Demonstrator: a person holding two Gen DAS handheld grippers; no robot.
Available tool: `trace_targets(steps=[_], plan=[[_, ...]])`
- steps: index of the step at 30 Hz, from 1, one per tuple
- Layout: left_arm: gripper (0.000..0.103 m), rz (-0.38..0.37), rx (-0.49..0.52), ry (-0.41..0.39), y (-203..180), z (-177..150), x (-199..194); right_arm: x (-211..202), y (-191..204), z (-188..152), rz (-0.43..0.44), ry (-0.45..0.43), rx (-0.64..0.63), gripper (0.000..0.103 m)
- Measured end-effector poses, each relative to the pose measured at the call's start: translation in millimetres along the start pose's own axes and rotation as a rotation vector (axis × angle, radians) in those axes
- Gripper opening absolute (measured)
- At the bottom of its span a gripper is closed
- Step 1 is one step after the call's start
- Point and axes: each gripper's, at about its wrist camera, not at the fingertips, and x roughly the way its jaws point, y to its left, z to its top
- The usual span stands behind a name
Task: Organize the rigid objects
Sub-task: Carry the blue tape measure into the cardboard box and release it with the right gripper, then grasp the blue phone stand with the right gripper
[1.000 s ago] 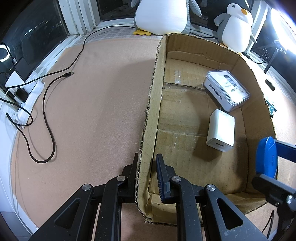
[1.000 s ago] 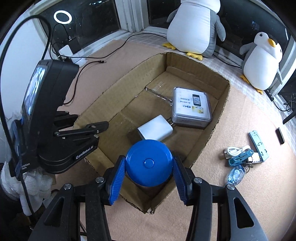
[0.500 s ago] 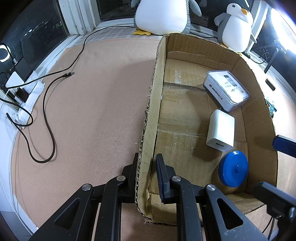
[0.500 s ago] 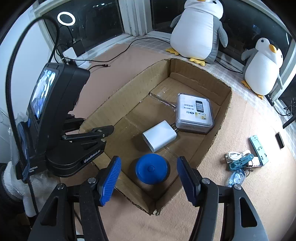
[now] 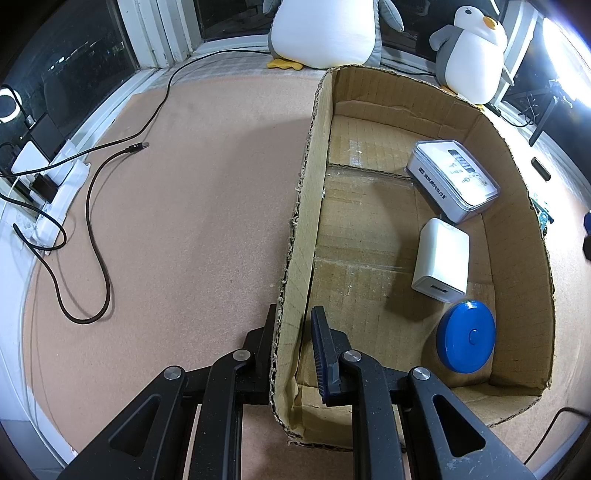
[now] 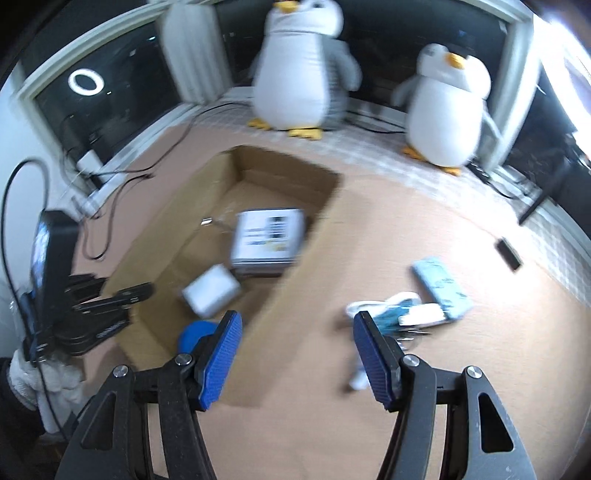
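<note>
An open cardboard box (image 5: 306, 192) (image 6: 258, 162) lies on the tan mat. In it are a blue round disc (image 5: 466, 336) (image 6: 192, 334) at the near end, a white charger block (image 5: 440, 260) (image 6: 211, 291) and a grey tin with a printed label (image 5: 453, 179) (image 6: 269, 240). My left gripper (image 5: 293, 354) is shut on the box's left wall near its near corner. My right gripper (image 6: 299, 350) is open and empty, above the box's right wall. To its right on the mat lie a light blue flat piece (image 6: 441, 282), a white cable and a bunch of keys (image 6: 399, 315).
Two plush penguins (image 5: 328, 29) (image 5: 469, 51) (image 6: 299, 70) (image 6: 443, 110) stand behind the box. Black cables (image 5: 96, 236) and a power strip (image 5: 40, 195) lie at the left. A small black item (image 6: 509, 253) lies on the mat at the right.
My right gripper opened and dropped the blue disc into the box's near end, then swung right toward the loose items on the mat. The left gripper has kept its hold.
</note>
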Motion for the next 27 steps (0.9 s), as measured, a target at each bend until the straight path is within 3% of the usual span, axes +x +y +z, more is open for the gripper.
trace_targets(steps=[13,22,27], plan=[[0.017,0.004,-0.008,0.008,1.0,0.8,1.2,32.2,-104.7,10.9,-0.127,0.084,0.095,0.059],[0.017,0.003,-0.009,0.008,1.0,1.0,1.5,71.1,-143.6,26.8,-0.070,0.164,0.173,0.059],[0.017,0.001,-0.012,0.010,1.4,-0.2,2.2,88.9,-146.3,33.8,-0.057,0.201,0.176,0.059]])
